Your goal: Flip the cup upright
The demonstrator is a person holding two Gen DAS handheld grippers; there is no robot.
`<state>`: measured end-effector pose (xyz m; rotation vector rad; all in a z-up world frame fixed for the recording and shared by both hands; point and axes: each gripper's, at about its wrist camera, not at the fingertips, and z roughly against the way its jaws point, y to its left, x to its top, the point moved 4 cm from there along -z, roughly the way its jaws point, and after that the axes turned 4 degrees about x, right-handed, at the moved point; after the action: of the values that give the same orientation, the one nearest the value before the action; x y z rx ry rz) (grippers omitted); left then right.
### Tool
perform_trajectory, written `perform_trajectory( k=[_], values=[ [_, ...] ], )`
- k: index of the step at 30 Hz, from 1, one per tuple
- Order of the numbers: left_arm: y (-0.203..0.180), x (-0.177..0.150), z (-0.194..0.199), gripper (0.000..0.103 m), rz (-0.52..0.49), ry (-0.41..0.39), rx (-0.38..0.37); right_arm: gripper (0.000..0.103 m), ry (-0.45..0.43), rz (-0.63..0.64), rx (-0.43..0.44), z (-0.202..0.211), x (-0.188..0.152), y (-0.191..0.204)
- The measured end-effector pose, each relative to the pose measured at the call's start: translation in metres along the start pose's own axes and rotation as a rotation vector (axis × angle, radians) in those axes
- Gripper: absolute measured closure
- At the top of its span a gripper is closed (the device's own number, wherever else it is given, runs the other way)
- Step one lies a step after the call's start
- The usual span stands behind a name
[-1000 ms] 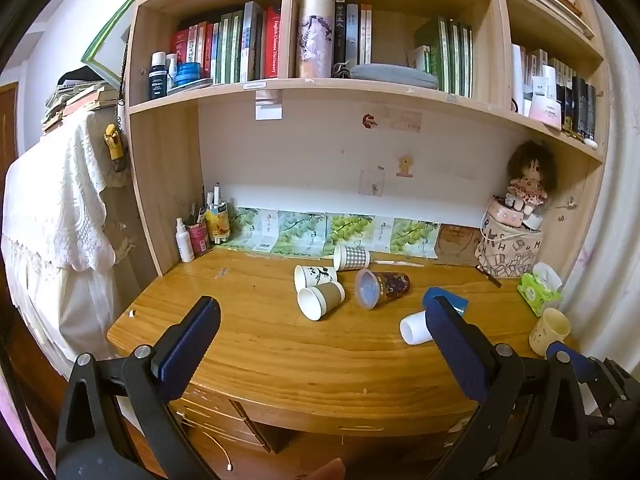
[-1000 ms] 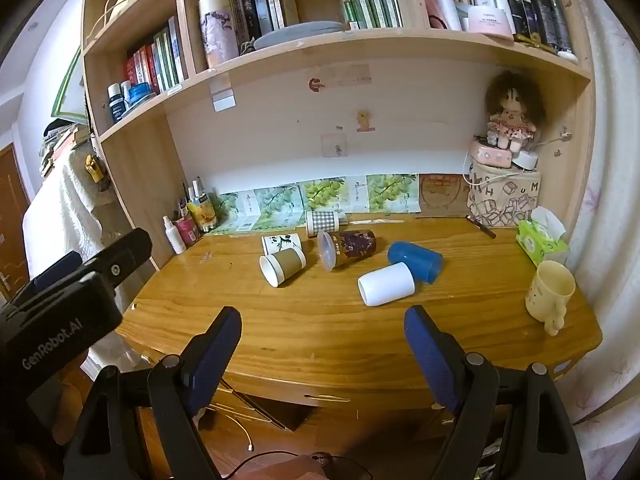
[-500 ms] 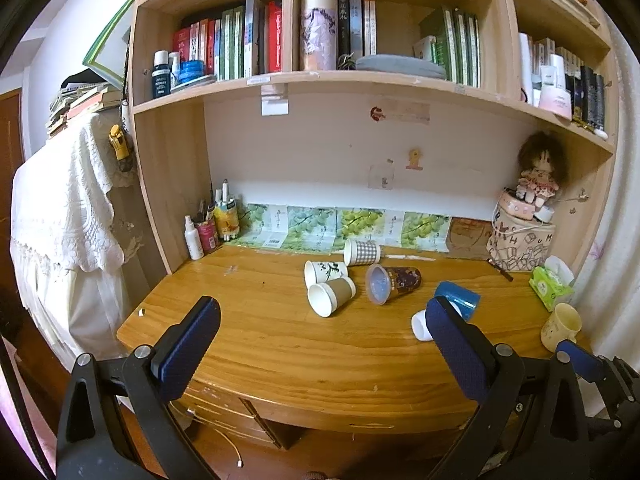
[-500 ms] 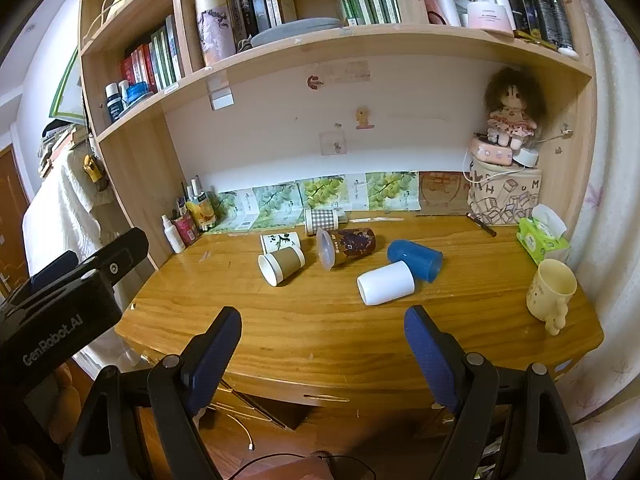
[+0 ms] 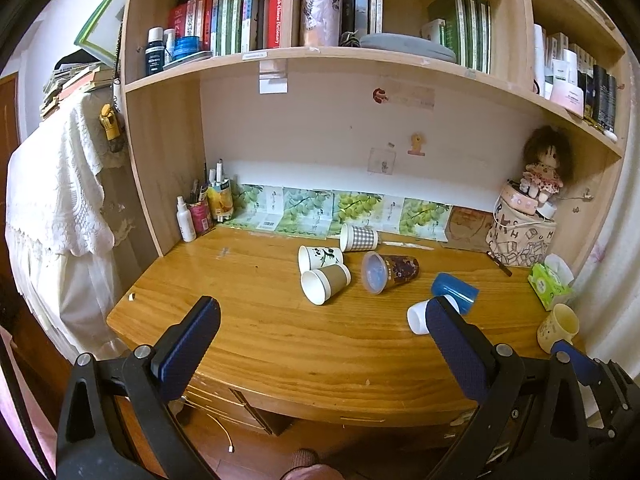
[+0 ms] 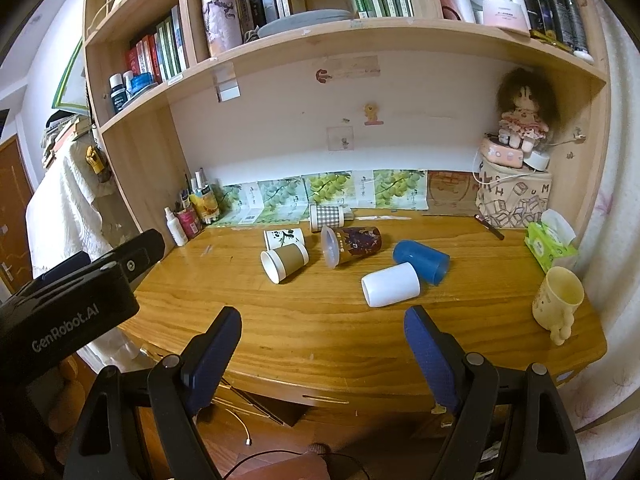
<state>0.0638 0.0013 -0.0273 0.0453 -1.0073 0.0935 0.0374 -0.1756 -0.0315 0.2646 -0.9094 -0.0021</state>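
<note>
Right wrist view: both tongs, left (image 5: pixel 320 312) and right (image 6: pixel 322 322), gape wide and hold nothing off the worktop's (image 6: pixel 320 320) front edge, while six cups lie tipped mid-worktop, the white cup (image 6: pixel 390 284) nearest that edge, touching the blue cup (image 6: pixel 420 261).

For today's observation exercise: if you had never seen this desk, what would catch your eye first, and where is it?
First, the cluster of cups lying on their sides mid-desk: a brown paper cup, a dark patterned cup, a white cup and a blue cup touching it. Next, the yellow mug standing upright at the desk's right edge. Both grippers, left gripper and right gripper, hang open before the desk.
</note>
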Motion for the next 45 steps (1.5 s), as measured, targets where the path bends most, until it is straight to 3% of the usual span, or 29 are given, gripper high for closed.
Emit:
perform_trajectory(
  k=[10, 22, 37, 45],
  values=[
    [-0.002, 0.009, -0.032, 0.000, -0.014, 0.050, -0.026, 0.019, 0.037, -0.021, 0.010, -0.024, 0.008, -0.004],
    [0.002, 0.035, -0.105, 0.000, 0.028, 0.150, -0.056, 0.019, 0.108, -0.017, 0.015, -0.081, 0.034, -0.006],
    [0.016, 0.047, -0.206, 0.001, 0.177, 0.388, -0.103, 0.019, 0.241, 0.092, 0.057, -0.164, 0.071, 0.009],
    [0.038, 0.045, -0.250, 0.001, 0.286, 0.508, -0.108, 0.019, 0.296, 0.256, 0.054, -0.205, 0.086, 0.026]
  ],
)
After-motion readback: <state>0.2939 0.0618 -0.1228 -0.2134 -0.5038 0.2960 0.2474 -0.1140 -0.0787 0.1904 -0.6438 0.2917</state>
